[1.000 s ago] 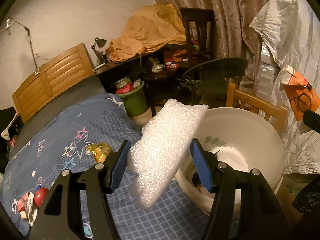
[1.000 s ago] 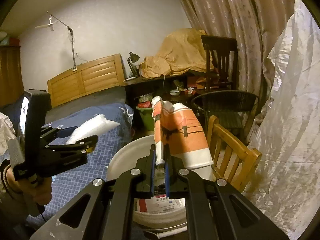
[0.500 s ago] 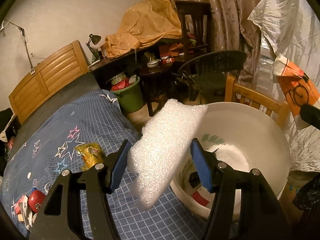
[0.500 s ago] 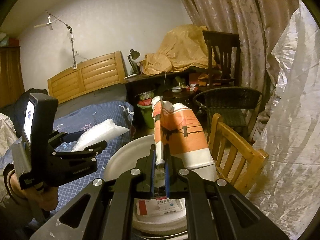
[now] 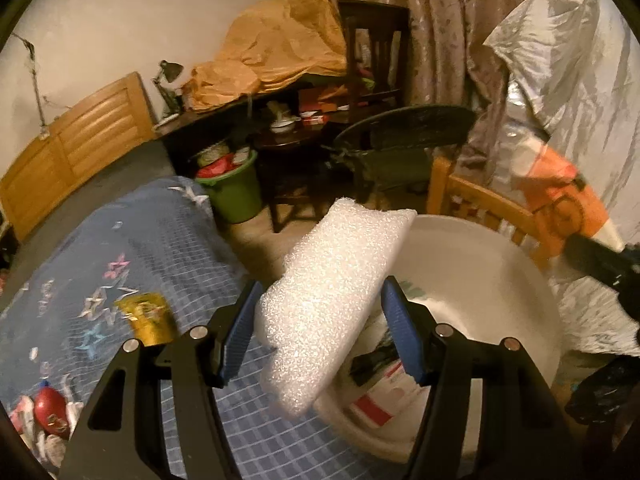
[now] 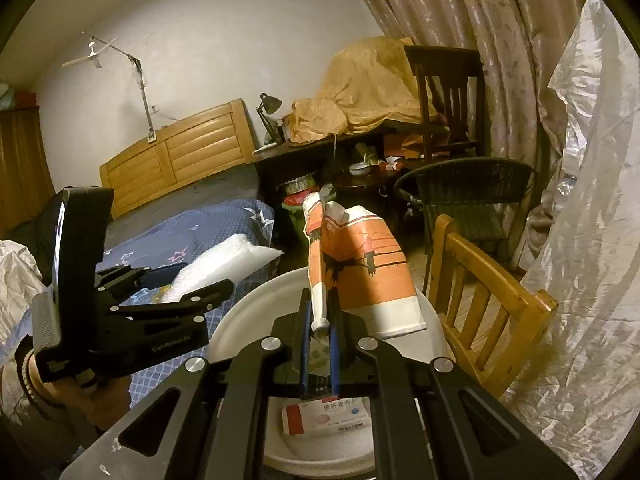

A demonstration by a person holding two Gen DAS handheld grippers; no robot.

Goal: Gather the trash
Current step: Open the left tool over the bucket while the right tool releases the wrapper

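Observation:
My left gripper (image 5: 320, 320) is shut on a white foam sheet (image 5: 332, 292), tilted, held over the near rim of the white bucket (image 5: 480, 248). The foam also shows in the right wrist view (image 6: 224, 262), with the left gripper (image 6: 168, 300) beside it. My right gripper (image 6: 320, 320) is shut on an orange and white paper bag (image 6: 360, 268) and holds it above the bucket (image 6: 248, 320). The bag shows at the right of the left wrist view (image 5: 560, 204). A box (image 6: 324, 418) and other trash lie inside the bucket.
A blue star-patterned bed (image 5: 140, 248) carries a gold wrapper (image 5: 148, 318) and red trash (image 5: 50, 408). A wooden chair (image 6: 480, 296) stands behind the bucket, a green bin (image 5: 236, 192) and a wicker chair (image 5: 404, 148) farther back. A plastic sheet (image 6: 580, 240) hangs right.
My left gripper has moved with the foam toward the bucket, so the bucket looms closer. The right gripper with the bag has edged slightly over the bucket.

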